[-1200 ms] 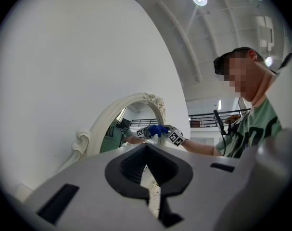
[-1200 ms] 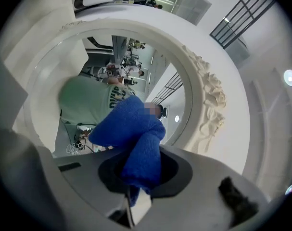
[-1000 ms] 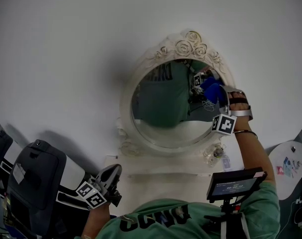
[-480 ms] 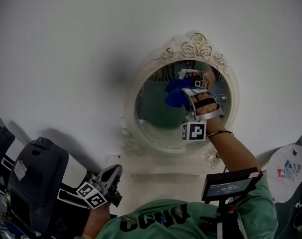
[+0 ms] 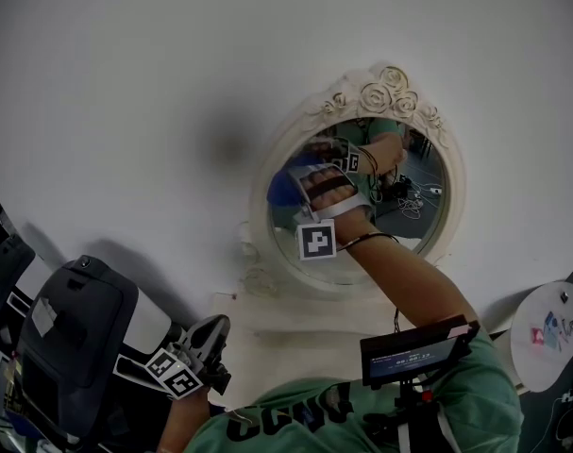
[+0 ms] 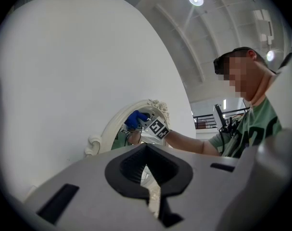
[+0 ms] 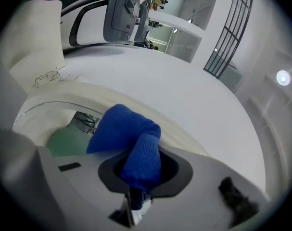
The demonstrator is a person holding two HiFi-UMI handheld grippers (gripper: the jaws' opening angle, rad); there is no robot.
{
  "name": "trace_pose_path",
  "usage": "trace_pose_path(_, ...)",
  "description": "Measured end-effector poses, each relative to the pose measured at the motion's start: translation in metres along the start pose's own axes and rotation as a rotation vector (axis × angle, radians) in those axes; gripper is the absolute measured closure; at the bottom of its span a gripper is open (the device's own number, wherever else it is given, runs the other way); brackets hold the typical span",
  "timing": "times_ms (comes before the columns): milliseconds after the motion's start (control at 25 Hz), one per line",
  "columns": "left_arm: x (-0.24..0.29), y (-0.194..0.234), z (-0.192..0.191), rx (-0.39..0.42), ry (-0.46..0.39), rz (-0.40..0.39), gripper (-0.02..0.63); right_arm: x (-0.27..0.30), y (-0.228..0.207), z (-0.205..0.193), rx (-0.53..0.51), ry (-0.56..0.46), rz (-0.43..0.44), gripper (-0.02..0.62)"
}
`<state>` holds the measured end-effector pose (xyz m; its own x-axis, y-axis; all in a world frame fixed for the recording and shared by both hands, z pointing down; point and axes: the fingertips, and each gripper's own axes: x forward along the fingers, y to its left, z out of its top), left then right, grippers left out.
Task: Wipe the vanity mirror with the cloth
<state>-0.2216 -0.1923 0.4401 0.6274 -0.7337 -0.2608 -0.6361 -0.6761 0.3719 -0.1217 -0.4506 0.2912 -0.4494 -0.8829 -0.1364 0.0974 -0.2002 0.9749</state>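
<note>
1. The right gripper (image 5: 300, 182) is reaching up to the vanity mirror (image 5: 413, 220), which is hanging on the white wall (image 5: 126, 83).
2. Its fingers are clamping down on the blue cloth (image 5: 281, 192). In the right gripper view the cloth (image 7: 129, 138) is bunching up out of the right gripper (image 7: 141, 172) in a thick fold.
3. The cloth is sitting at about 9 o'clock on the oval glass, just inside the ornate cream frame (image 7: 49, 100). It is looking pressed to the glass, with its reflection meeting it.
4. The left gripper (image 5: 210, 343) is hanging low at 7 o'clock in the head view, well apart from the mirror.
5. In the left gripper view, the left gripper (image 6: 148, 177) is showing its fingers together with nothing between them. It is pointing up toward the mirror (image 6: 112, 129) at 11 o'clock.
6. A pale ledge (image 5: 295, 333) is running just below the mirror, at its 6 o'clock.
</note>
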Motion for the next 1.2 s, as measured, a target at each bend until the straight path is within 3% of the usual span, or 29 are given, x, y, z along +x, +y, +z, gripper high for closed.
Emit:
trace_pose_path(320, 0.010, 0.001, -0.001, -0.006, 0.001, -0.018, 0.606, -0.011, 0.005, -0.029, 0.019, 0.025, 0.007, 0.544)
trace_pose_path(600, 0.024, 0.000, -0.008, -0.014, 0.027, -0.037, 0.606, -0.062, 0.010, -0.125, 0.015, 0.163, -0.027, 0.543)
trace_pose_path(960, 0.042, -0.002, -0.011, -0.020, 0.041, -0.072, 0.606, -0.140, 0.018, -0.276, 0.006, 0.445, -0.035, 0.545)
trace_pose_path(1080, 0.044, -0.003, -0.013, -0.023, 0.048, -0.078, 0.606, -0.156, 0.020, -0.303, 0.006, 0.504, -0.029, 0.543)
trace_pose_path(1200, 0.047, -0.004, -0.013, -0.021, 0.050, -0.083, 0.606, -0.158, 0.021, -0.307, 0.006, 0.518, -0.027, 0.543)
